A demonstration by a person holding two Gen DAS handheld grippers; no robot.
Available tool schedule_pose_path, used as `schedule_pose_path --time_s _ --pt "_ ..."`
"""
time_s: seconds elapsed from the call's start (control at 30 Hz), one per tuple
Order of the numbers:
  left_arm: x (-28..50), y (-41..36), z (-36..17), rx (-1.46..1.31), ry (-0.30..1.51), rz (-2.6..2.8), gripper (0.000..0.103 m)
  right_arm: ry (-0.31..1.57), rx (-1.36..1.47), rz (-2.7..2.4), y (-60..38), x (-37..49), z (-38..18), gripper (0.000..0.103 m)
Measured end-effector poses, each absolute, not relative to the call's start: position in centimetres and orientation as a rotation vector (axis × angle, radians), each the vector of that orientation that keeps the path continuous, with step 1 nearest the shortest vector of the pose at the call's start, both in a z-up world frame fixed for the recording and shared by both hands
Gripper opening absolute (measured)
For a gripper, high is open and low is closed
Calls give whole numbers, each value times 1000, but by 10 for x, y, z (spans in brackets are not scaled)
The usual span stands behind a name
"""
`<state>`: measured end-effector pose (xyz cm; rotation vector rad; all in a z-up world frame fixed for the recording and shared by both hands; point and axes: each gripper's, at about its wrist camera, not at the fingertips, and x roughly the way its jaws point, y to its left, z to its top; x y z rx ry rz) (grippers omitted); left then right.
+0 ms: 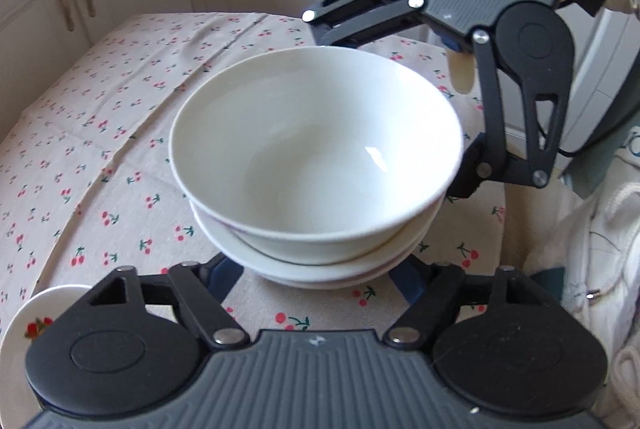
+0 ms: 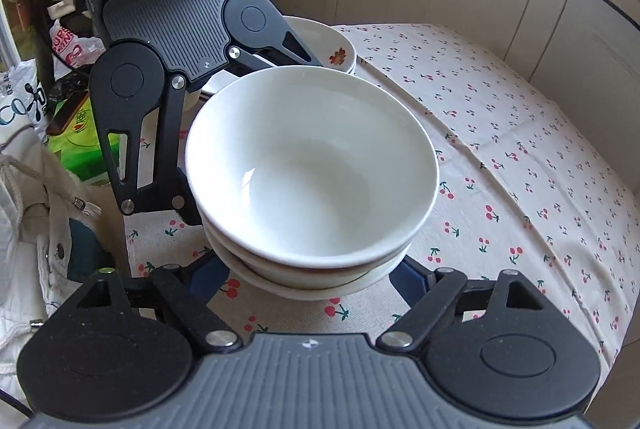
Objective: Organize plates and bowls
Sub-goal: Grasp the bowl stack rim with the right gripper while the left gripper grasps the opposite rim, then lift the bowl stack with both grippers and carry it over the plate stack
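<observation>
We see the stack of white bowls on the cherry-print tablecloth; the left gripper and right gripper flank it, but we cannot tell if they pinch it.

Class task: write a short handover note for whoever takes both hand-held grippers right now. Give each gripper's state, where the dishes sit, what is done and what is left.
Left hand-held gripper: fingers on either side of the base of the bowl stack; contact is hidden by the bowls, so grip unconfirmed.
Right hand-held gripper: the same from the opposite side of the stack, grip also unconfirmed.
Dishes: the white bowls sit nested on the cherry-print tablecloth. Flower-patterned dishes lie behind the left gripper.
Done: bowls nested together.
Left: confirm both grips before lifting; the flower-patterned dishes are still apart from the stack.
</observation>
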<state>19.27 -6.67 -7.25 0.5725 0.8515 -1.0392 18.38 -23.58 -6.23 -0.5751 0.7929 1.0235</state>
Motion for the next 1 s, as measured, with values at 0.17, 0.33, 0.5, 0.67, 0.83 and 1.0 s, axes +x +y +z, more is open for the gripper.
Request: schedule_pose_path --time_s 0.17,0.33,0.5,0.67,0.83,1.0 --pt "195 -68 -72 580 862 -1058 76 792 -587 1033 -238 184 -61 90" --pt "197 -68 -71 591 867 -1074 76 799 -613 1030 -235 183 -63 89" --pt "199 -69 -71 591 871 -1080 76 810 -611 1019 -232 186 -64 89" --pt "200 -70 -71 592 873 -1081 76 816 -615 1006 -230 183 -61 89" --pt "200 -71 -70 576 877 -1086 76 802 -644 997 -229 176 -56 89" --pt "198 -74 -67 578 870 -1089 76 810 -645 990 -231 174 -51 89"
